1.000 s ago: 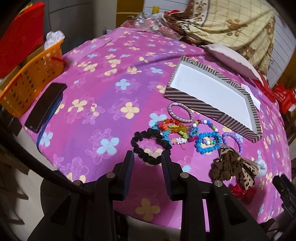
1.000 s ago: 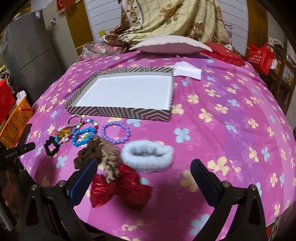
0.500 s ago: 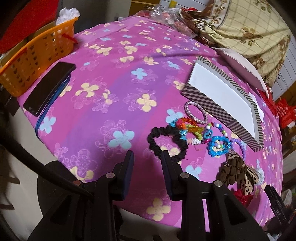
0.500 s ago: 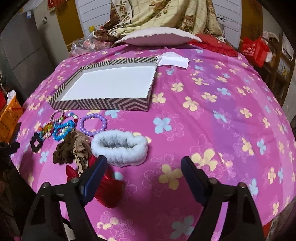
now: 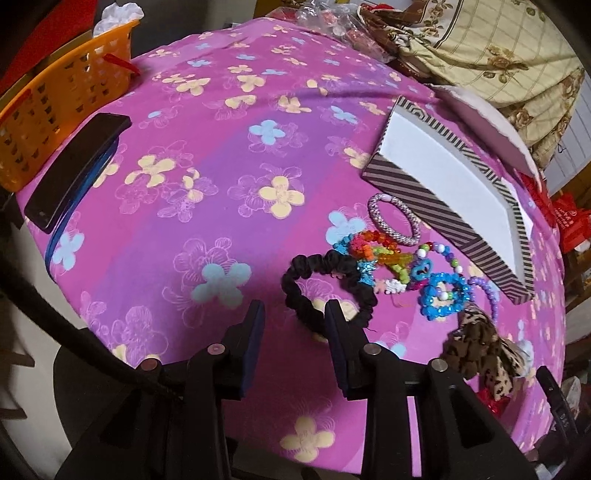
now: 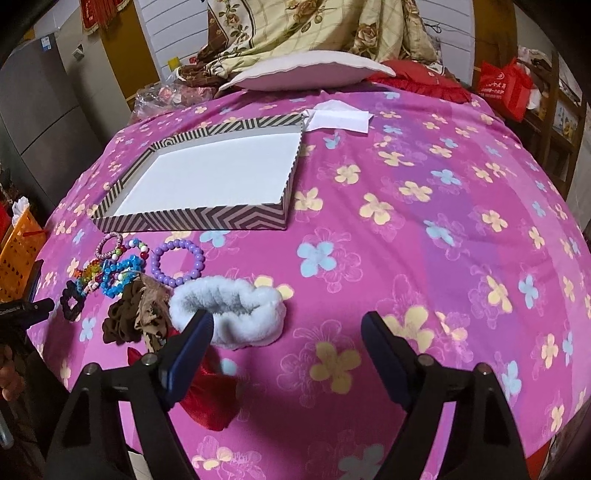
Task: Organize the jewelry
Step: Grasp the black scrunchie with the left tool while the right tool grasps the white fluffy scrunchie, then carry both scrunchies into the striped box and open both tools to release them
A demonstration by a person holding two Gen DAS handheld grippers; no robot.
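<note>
Approaching pickup: left tongs (image 5: pixel 295 321) just widened, empty, near black scrunchie (image 5: pixel 327 291); right tongs (image 6: pixel 286 332) wide, empty, by fluffy band (image 6: pixel 231 308); next grab, move to striped box (image 6: pixel 192 221).

A lived-in home bedroom: a bed under a pink sheet printed with yellow and blue flowers (image 6: pixel 424 229), a pale scalloped pillow (image 6: pixel 306 70) and a rumpled cream rose-patterned quilt (image 6: pixel 314 26) at its head, an orange plastic basket (image 5: pixel 62 99) alongside, and a red shopping bag (image 6: pixel 504 88) on wooden shelves.
</note>
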